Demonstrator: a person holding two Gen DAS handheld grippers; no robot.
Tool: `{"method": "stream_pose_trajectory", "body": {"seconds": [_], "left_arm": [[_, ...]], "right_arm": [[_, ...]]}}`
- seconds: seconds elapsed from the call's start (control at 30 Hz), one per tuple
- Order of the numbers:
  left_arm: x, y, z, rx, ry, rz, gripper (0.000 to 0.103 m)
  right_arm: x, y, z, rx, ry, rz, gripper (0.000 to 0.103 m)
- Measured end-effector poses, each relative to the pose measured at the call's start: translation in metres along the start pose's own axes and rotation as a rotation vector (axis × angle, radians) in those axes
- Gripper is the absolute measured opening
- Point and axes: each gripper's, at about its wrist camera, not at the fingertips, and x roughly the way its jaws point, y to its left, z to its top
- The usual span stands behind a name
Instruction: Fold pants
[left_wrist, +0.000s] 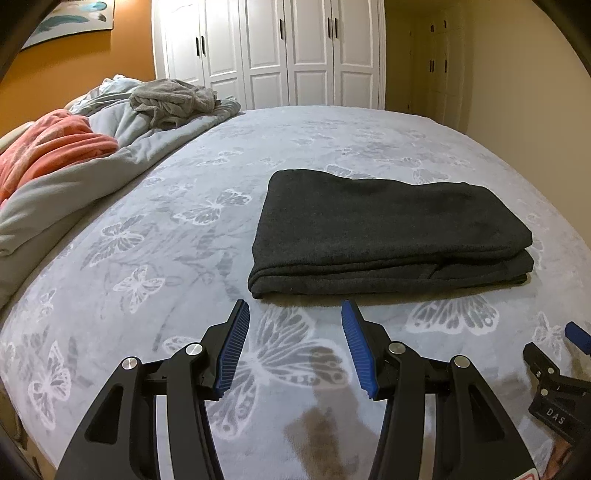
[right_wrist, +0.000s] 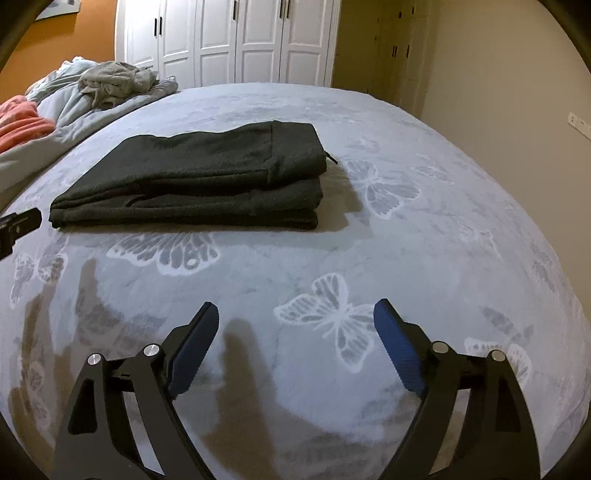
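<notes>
The dark grey pants (left_wrist: 388, 229) lie folded in a flat stack on the bed; they also show in the right wrist view (right_wrist: 199, 181), with the waistband end to the right. My left gripper (left_wrist: 295, 310) is open and empty, hovering just short of the stack's near edge. My right gripper (right_wrist: 295, 310) is open and empty, over bare blanket, well in front of and right of the pants. The right gripper's tip (left_wrist: 576, 334) shows at the left view's right edge. The left gripper's tip (right_wrist: 18, 225) shows at the right view's left edge.
A grey butterfly-print blanket (left_wrist: 184, 258) covers the bed. Bunched bedding lies at the far left: a grey duvet (left_wrist: 110, 158), an orange blanket (left_wrist: 48, 147) and a crumpled grey garment (left_wrist: 173, 99). White wardrobe doors (left_wrist: 269, 51) stand beyond the bed; a wall (right_wrist: 498, 92) runs on the right.
</notes>
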Motion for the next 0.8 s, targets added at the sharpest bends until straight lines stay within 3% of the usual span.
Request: {"method": "stream_pose_trajectory", "body": {"seconds": [0.27,0.4,0.47,0.67,0.73,0.8], "left_arm": [[-0.004,-0.006,-0.009,0.046,-0.026,0.003,0.050],[-0.003,0.002,-0.004,0.045,0.001,-0.026,0.054],[0.004,0.019,0.011,-0.048,0.046,-0.102,0.075],[0.063,0.083,0.049,-0.464,0.253,-0.359,0.076],[0.088,0.087,0.054,-0.522,0.324,-0.438,0.076],[0.110,0.086,0.053,-0.537,0.370,-0.437,0.076]], "right_arm": [[0.002,0.002,0.002,0.014,-0.003,-0.005,0.084],[0.003,-0.007,0.018,0.061,0.006,0.062,0.084],[0.009,-0.013,0.036,0.090,0.042,0.117,0.088],[0.046,-0.044,0.093,0.262,0.098,0.235,0.092],[0.068,-0.049,0.103,0.287,0.135,0.240,0.092],[0.095,-0.047,0.103,0.283,0.195,0.250,0.092]]}}
